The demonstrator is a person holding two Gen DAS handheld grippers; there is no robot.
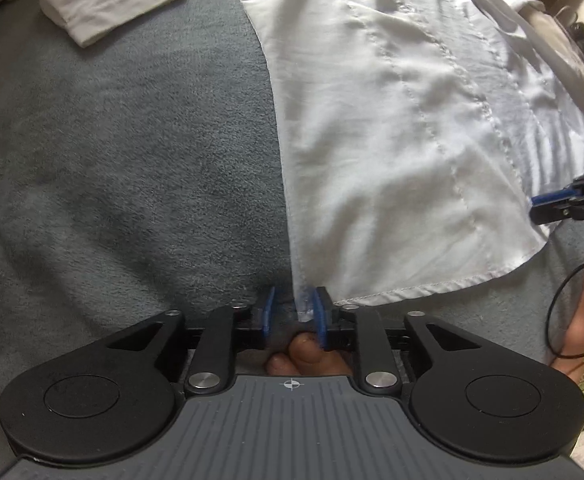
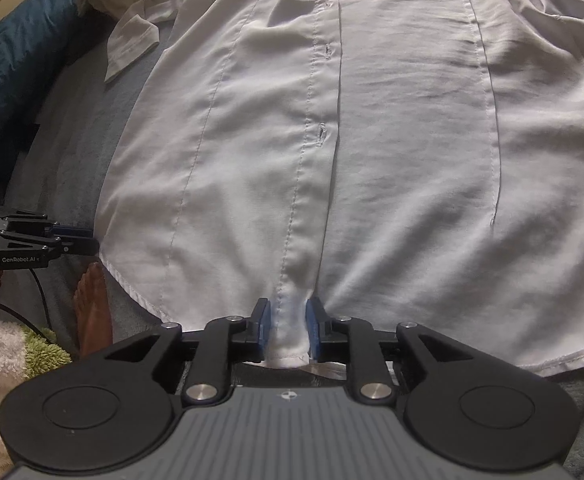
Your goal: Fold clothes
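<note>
A white button-up shirt lies spread flat on a grey blanket, hem toward me. My left gripper stands partly open at the hem's left corner; the shirt's edge runs between the blue pads, close to the right pad, with a gap on the left. My right gripper straddles the bottom of the button placket; the bunched hem sits between its pads, which are apart and not squeezing it. Each gripper also shows in the other view: the right gripper, the left gripper.
One sleeve lies folded out at the far left. A person's bare foot and a black cable are beside the hem, over a green rug. A blue quilt lies at the left.
</note>
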